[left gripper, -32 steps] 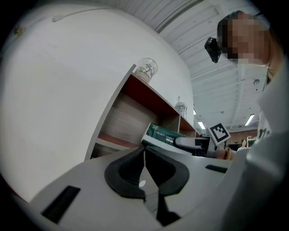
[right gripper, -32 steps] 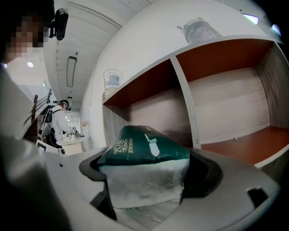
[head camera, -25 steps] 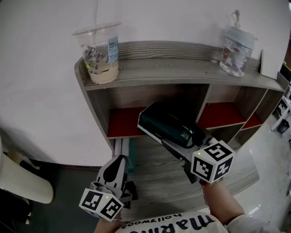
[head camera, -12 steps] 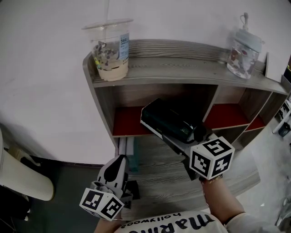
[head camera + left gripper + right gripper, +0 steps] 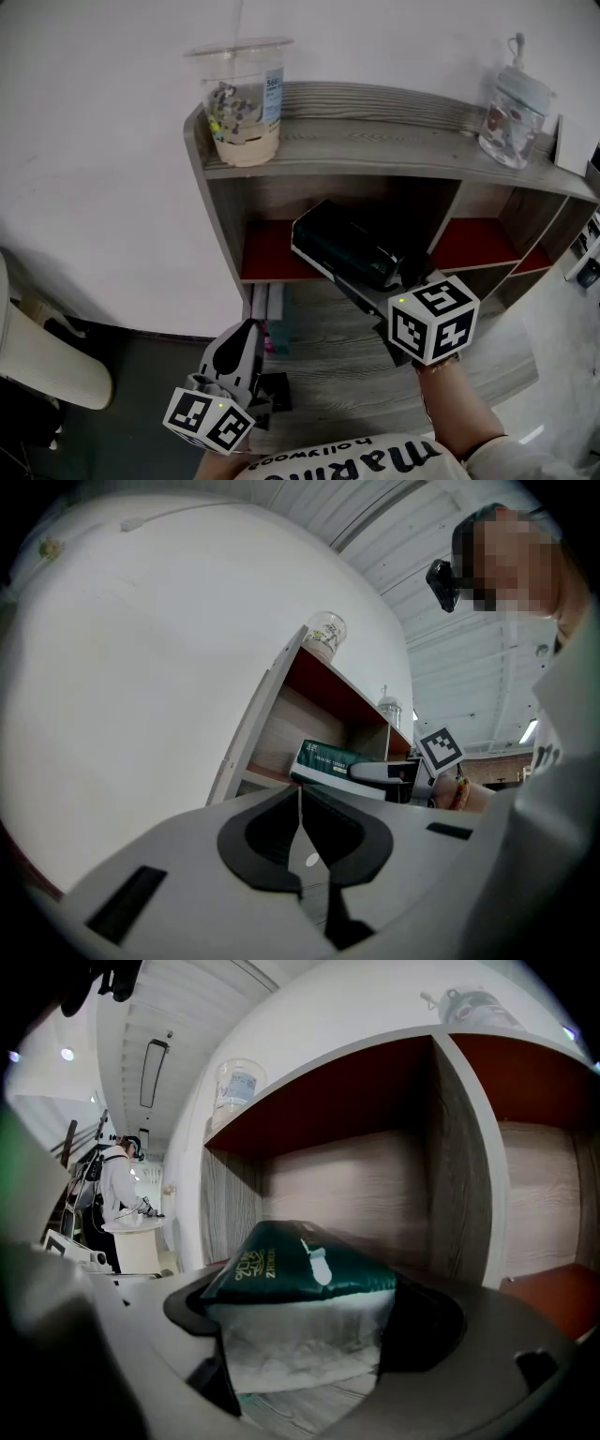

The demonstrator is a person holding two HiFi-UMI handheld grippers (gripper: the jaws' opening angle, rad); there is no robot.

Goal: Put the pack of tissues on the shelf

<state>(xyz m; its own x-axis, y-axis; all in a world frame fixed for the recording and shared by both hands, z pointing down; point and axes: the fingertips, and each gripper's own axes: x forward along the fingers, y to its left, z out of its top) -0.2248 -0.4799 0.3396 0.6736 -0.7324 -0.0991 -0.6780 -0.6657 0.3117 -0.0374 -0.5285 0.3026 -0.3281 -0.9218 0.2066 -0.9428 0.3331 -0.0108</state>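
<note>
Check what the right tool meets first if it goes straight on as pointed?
Likely the wooden back panel of the shelf's left compartment, touched first by the pack of tissues the right tool holds. Depth unclear.

Lab-like hall: panelled ceiling (image 5: pixel 192 1002), strip light (image 5: pixel 151 1072); far left, a person (image 5: pixel 113 1188) at a table (image 5: pixel 131 1228); a shelf (image 5: pixel 375 142) near.

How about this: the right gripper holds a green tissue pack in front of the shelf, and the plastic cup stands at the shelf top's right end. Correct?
Not quite: the head view shows the plastic cup on top of the shelf at its left end. The right gripper does hold the green tissue pack in front of the shelf.
</note>
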